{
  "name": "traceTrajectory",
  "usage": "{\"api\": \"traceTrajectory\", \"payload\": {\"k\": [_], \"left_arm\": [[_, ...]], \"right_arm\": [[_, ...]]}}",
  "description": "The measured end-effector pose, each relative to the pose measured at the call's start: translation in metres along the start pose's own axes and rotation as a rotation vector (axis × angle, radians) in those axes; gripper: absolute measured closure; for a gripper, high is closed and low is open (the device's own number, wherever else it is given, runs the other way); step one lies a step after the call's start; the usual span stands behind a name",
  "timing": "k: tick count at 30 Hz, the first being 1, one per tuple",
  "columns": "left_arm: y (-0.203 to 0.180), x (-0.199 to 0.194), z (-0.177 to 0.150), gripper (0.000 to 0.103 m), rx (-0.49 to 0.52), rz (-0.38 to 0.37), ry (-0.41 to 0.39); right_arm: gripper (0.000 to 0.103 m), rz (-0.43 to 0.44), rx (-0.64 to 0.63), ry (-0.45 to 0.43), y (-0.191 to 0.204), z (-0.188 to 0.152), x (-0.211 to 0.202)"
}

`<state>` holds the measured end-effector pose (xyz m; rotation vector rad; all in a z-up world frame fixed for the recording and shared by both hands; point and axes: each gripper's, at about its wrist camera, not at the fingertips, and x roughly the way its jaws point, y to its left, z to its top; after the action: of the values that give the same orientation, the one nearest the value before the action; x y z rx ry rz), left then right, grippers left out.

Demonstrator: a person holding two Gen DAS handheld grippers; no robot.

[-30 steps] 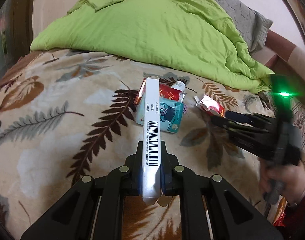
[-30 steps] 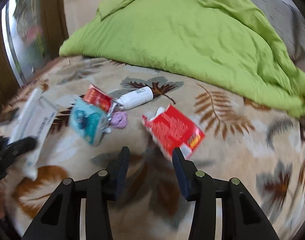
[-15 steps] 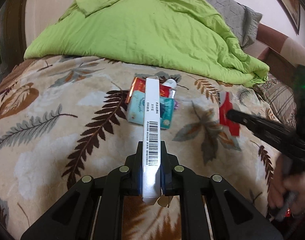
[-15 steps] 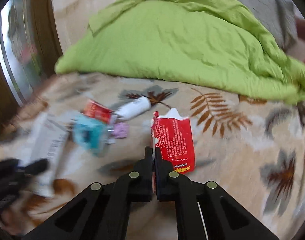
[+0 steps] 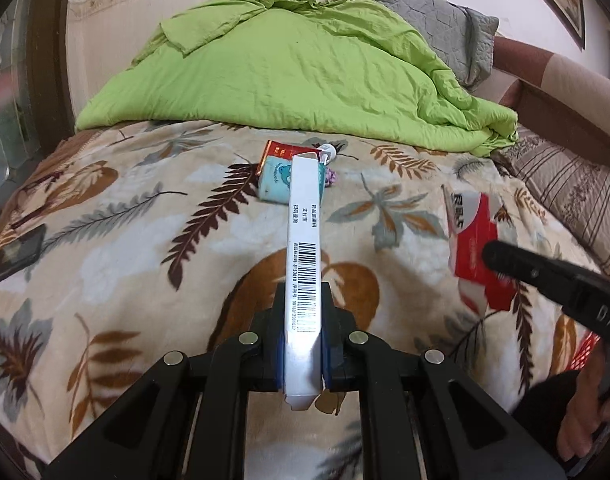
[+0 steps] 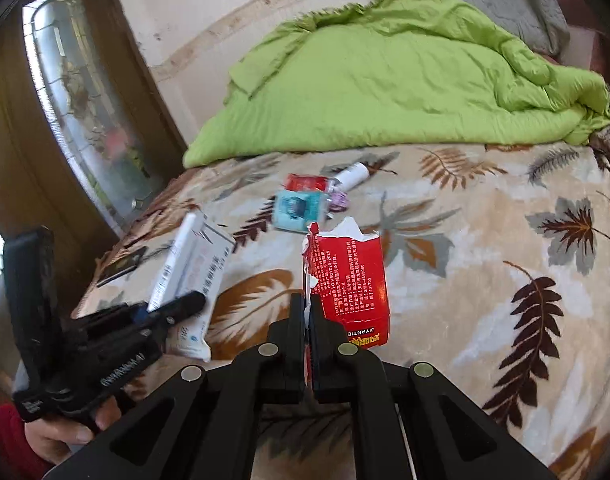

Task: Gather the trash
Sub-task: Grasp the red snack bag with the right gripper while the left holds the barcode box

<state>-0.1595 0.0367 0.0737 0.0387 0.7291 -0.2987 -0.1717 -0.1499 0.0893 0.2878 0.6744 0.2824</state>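
Note:
My left gripper is shut on a long white box with a barcode, held edge-up above the bed. The same white box and left gripper show at the left of the right wrist view. My right gripper is shut on the torn edge of a red wrapper, lifted off the blanket. That red wrapper and the right gripper appear at the right in the left wrist view. A small heap stays on the bed: a teal packet, a red packet, a white bottle and a purple scrap.
The bed has a leaf-patterned blanket. A green quilt and a grey pillow lie at the far end. A dark phone lies near the bed's left edge. A wooden door with a glass pane stands at the left. A hand holds the right gripper.
My right gripper closed on the red wrapper and lifted it off the blanket toward me. Both grippers drew back from the heap; the left still holds the white box.

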Motion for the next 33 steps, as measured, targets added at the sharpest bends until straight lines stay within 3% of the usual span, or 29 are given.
{"api": "traceTrajectory", "payload": {"k": [15, 33], "left_arm": [[-0.015, -0.009, -0.011, 0.091, 0.081, 0.084, -0.052], [-0.015, -0.002, -0.010, 0.091, 0.098, 0.076, -0.047]], "right_arm": [[0.100, 0.005, -0.005, -0.044, 0.008, -0.018, -0.028], [0.100, 0.005, -0.012, -0.015, 0.007, -0.016, -0.015]]}}
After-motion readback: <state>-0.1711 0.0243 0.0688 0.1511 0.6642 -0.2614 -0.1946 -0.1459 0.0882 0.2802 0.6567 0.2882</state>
